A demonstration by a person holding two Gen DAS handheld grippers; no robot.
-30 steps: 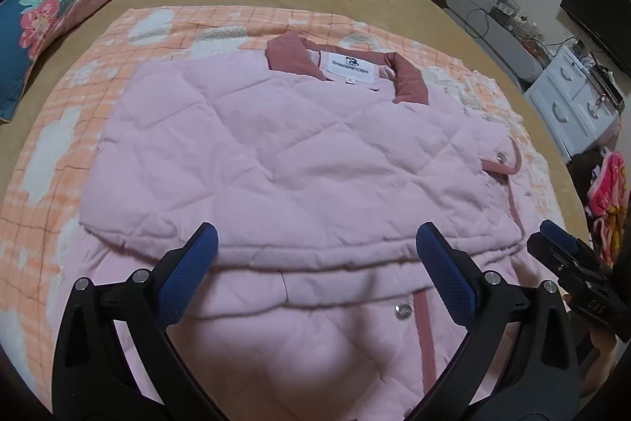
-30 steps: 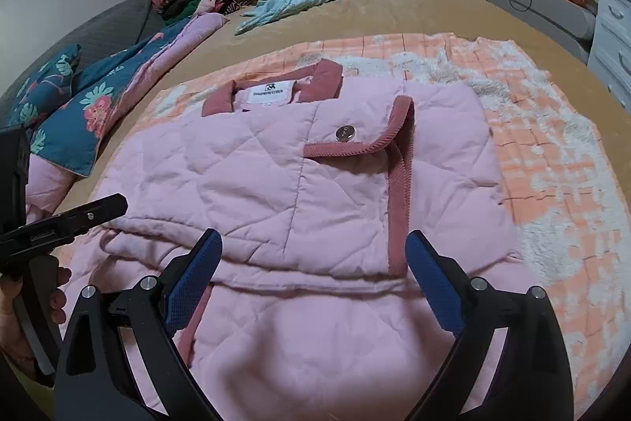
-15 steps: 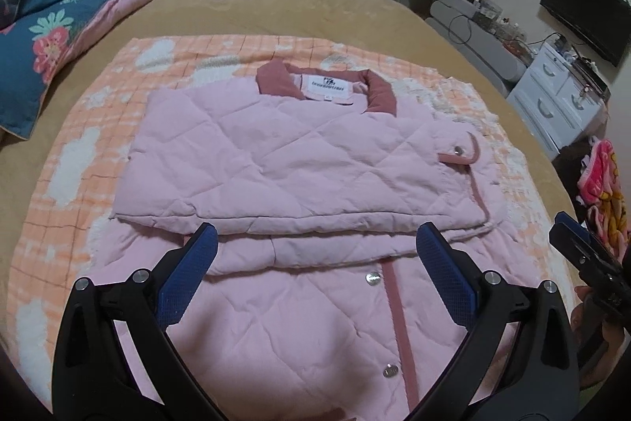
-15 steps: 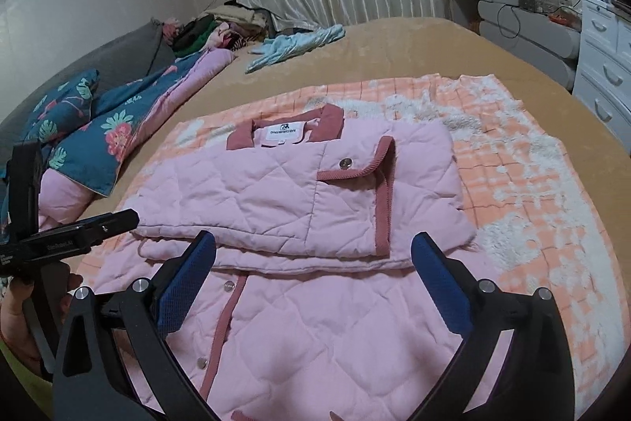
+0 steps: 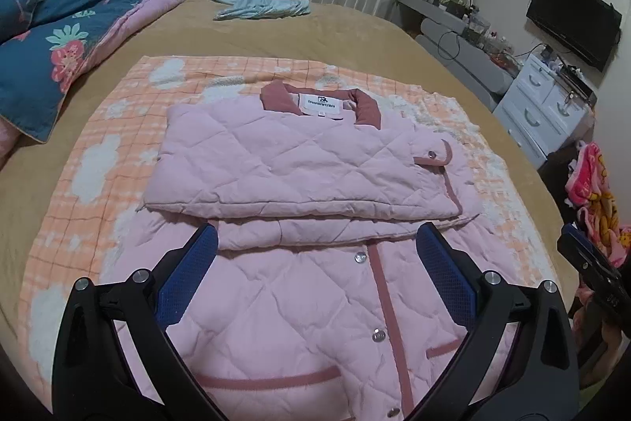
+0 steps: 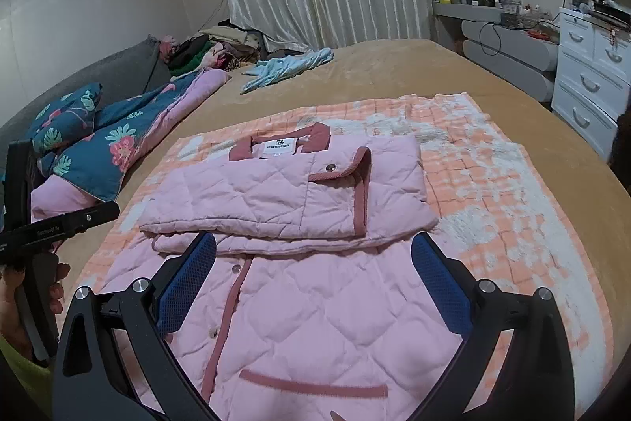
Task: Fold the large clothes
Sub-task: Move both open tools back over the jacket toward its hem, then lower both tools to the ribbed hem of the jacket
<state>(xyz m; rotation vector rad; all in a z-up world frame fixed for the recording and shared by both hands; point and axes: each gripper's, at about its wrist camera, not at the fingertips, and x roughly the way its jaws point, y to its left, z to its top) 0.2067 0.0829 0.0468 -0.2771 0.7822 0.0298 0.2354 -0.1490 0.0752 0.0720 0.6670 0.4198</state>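
A pink quilted jacket with dusty-red trim lies on an orange checked blanket on the bed. Its sleeves are folded across the chest below the collar, and the snap-button lower half spreads toward me. My left gripper hangs open above the lower half, nothing between its blue pads. The same jacket fills the right wrist view, where my right gripper is also wide open and holds nothing. The left gripper's body shows at that view's left edge in a hand.
A blue floral quilt lies at the bed's left. A light blue garment lies at the far end near the curtains. White drawers, a television and pink-yellow cloth stand past the right edge.
Both grippers have pulled back and risen away from the folded sleeves, so more of the jacket's lower half and the bed now shows. The jacket itself has not moved.
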